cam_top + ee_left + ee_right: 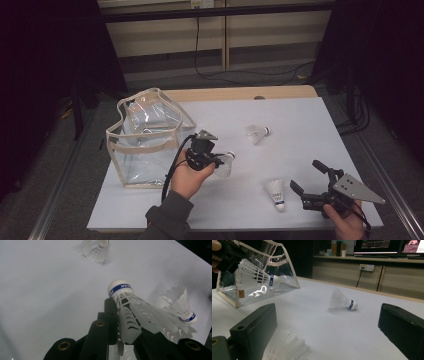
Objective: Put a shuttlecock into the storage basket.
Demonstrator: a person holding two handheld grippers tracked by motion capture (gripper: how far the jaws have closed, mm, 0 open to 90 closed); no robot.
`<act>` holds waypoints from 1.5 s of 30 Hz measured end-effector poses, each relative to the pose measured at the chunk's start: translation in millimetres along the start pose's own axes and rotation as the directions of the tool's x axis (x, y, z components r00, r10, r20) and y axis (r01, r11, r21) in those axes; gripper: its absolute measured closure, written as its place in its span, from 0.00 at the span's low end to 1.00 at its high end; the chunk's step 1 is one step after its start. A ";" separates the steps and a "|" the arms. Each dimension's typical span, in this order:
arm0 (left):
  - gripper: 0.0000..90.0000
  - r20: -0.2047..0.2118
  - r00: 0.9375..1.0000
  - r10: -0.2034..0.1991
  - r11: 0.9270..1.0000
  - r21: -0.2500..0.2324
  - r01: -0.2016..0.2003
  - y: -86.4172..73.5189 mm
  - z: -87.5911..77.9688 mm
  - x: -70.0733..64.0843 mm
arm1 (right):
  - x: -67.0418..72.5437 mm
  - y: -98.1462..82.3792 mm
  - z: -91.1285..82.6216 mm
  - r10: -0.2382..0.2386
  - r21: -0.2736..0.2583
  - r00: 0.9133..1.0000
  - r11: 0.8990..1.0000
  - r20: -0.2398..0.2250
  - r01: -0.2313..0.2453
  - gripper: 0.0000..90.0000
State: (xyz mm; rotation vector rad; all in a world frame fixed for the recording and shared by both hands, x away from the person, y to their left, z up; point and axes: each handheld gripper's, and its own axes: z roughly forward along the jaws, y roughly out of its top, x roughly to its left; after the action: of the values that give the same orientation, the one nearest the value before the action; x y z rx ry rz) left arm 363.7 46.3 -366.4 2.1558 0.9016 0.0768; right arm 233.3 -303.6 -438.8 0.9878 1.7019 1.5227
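A hand holds my left gripper shut on the feather skirt of a white shuttlecock above the table, just right of the clear bag. In the left gripper view the held shuttlecock sits between the black jaws with its blue-banded cork pointing away. A second shuttlecock lies on its side mid-table. A third shuttlecock lies near the front edge. My right gripper stands wide open just right of that third one, with nothing between its jaws.
The clear bag with beige trim stands open-topped at the table's left edge. The white table top ends close behind the right hand. Cables and dark stands lie on the floor beyond the table.
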 end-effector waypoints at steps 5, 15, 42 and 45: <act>0.95 0.010 1.000 -0.001 1.000 0.005 0.001 7.3 -3.3 0.3 | 0.0 -0.5 0.4 0.000 0.003 1.000 1.000 -0.004 0.000 0.02; 0.95 0.016 1.000 -0.005 1.000 0.006 0.005 19.4 -7.8 1.9 | 0.3 -0.6 0.6 -0.005 0.004 1.000 1.000 -0.008 0.005 0.02; 0.95 -0.014 1.000 0.013 1.000 0.028 -0.013 42.2 -16.4 3.8 | 1.1 -0.3 0.6 -0.001 0.002 1.000 1.000 -0.012 0.001 0.02; 0.95 -0.016 1.000 0.021 0.999 0.028 -0.021 44.4 -17.2 3.1 | 1.0 -0.3 0.5 0.001 0.001 1.000 1.000 -0.012 -0.001 0.02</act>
State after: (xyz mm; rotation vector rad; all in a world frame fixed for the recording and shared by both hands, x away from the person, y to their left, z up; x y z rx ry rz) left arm 386.1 39.7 -324.8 2.1938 0.8943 0.0922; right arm 233.2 -302.5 -439.1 0.9823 1.7110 1.5315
